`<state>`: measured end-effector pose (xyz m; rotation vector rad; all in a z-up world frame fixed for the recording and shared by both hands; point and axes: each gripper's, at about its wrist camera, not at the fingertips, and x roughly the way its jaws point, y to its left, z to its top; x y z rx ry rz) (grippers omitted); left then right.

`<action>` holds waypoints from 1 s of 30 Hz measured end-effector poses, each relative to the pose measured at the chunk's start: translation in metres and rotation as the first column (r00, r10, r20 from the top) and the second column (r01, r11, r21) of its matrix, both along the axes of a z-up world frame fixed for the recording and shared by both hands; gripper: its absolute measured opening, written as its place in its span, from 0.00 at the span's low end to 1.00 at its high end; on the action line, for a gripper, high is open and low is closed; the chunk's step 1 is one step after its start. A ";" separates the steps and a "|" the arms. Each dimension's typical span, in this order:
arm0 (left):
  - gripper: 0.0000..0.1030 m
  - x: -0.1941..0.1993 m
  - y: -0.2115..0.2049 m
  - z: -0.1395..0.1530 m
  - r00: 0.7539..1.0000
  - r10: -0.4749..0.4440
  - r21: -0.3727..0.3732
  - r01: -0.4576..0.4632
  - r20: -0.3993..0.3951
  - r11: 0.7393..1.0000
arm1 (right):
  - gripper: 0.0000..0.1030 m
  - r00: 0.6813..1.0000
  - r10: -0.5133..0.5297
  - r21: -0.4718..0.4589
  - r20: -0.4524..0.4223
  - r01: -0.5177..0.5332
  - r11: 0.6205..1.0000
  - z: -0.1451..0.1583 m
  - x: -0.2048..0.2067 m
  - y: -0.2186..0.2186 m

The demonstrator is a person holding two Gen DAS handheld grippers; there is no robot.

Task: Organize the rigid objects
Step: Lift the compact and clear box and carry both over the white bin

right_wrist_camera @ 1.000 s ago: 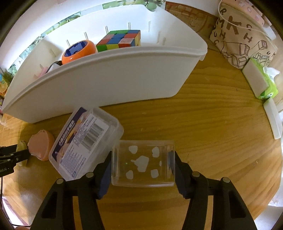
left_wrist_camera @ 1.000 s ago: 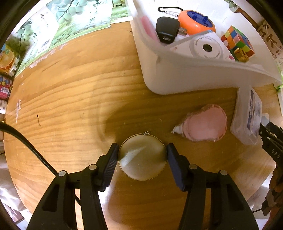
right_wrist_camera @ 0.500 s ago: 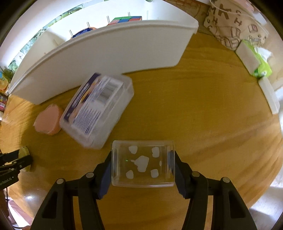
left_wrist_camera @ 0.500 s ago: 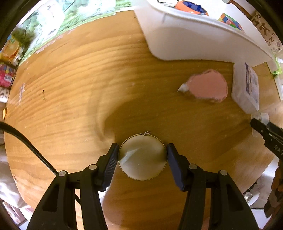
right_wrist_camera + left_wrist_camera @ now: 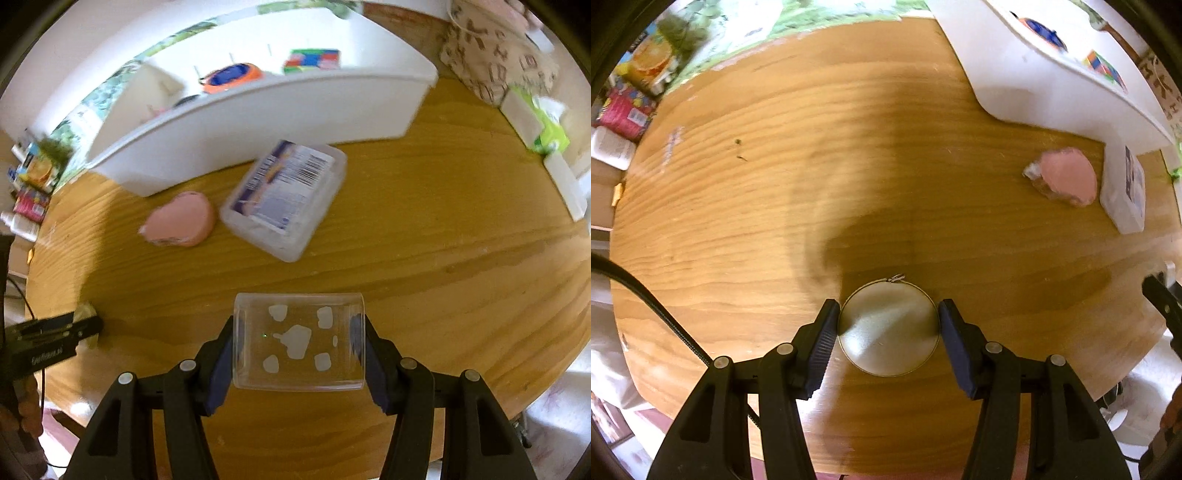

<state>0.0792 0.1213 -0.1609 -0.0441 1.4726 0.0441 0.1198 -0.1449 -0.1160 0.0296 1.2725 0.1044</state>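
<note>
Wooden table (image 5: 746, 206) fills both frames, white bin (image 5: 258, 110) at top. My left gripper (image 5: 888, 328) clamps a round disc (image 5: 888, 332); my right gripper (image 5: 298, 341) clamps a clear box (image 5: 298, 341).

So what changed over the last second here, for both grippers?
Both grippers pulled back from the white bin, which now sits farther off in each view. The left gripper still clamps the round disc; the right gripper still clamps the clear box. The pink case and labelled box stayed put on the table.
</note>
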 end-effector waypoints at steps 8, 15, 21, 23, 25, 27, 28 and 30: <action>0.57 0.018 0.006 0.034 0.994 0.027 0.032 -0.031 0.109 0.999 | 0.59 0.994 0.093 -0.040 0.065 -0.091 0.995 0.031 -0.004 0.013; 0.57 0.063 0.010 0.075 0.978 0.051 0.023 -0.057 0.202 0.998 | 0.59 0.975 0.171 -0.074 0.139 -0.162 0.984 0.063 0.012 0.024; 0.57 0.087 -0.007 0.106 0.960 0.025 0.048 -0.040 0.281 0.998 | 0.59 0.957 0.209 -0.080 0.201 -0.197 0.977 0.088 0.032 0.021; 0.57 0.093 -0.009 0.117 0.953 0.019 0.056 -0.038 0.304 0.998 | 0.59 0.951 0.223 -0.090 0.216 -0.208 0.974 0.096 0.038 0.020; 0.57 0.102 -0.012 0.124 0.945 0.016 0.064 -0.039 0.327 0.997 | 0.59 0.943 0.240 -0.093 0.233 -0.224 0.970 0.104 0.047 0.019; 0.57 0.111 -0.017 0.131 0.938 0.019 0.064 -0.043 0.345 0.997 | 0.59 0.936 0.251 -0.097 0.246 -0.233 0.967 0.110 0.056 0.018; 0.57 0.115 -0.020 0.133 0.936 0.020 0.061 -0.044 0.351 0.997 | 0.59 0.933 0.256 -0.099 0.254 -0.238 0.966 0.113 0.061 0.017; 0.57 0.121 -0.027 0.137 0.932 0.019 0.056 -0.042 0.362 0.998 | 0.59 0.927 0.265 -0.097 0.265 -0.247 0.964 0.117 0.069 0.016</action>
